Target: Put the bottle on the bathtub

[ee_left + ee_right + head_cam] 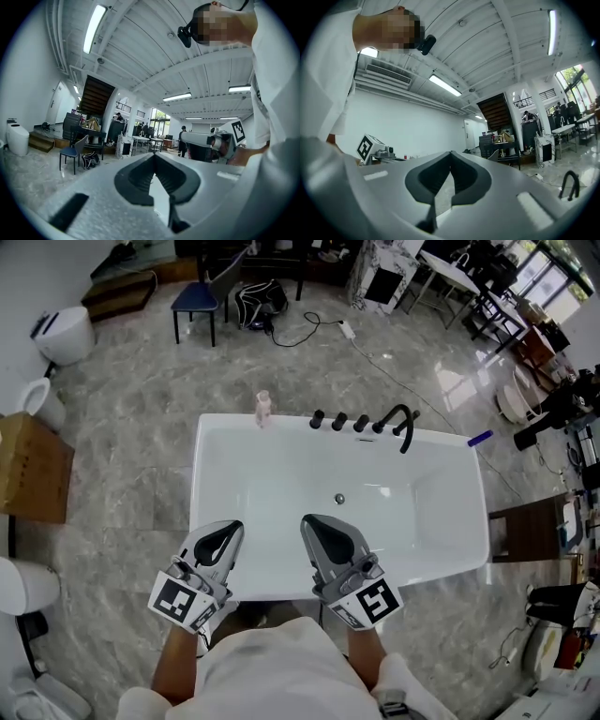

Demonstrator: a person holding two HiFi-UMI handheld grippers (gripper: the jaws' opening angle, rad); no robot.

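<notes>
A small pink bottle (263, 409) stands upright on the far rim of the white bathtub (199, 486), left of the black taps (338, 421) and the black spout (403, 425). Both grippers hover at the tub's near edge, far from the bottle. My left gripper (232, 528) is shut and holds nothing; its jaws meet at the tip in the left gripper view (153, 155). My right gripper (312, 523) is likewise shut and holds nothing (450, 153). Neither gripper view shows the bottle.
A blue item (479, 438) lies at the tub's far right corner. A wooden box (33, 467) and a toilet (63, 334) stand left, a blue chair (194, 301) and black bag (259, 300) behind, a dark wooden stand (525, 531) right.
</notes>
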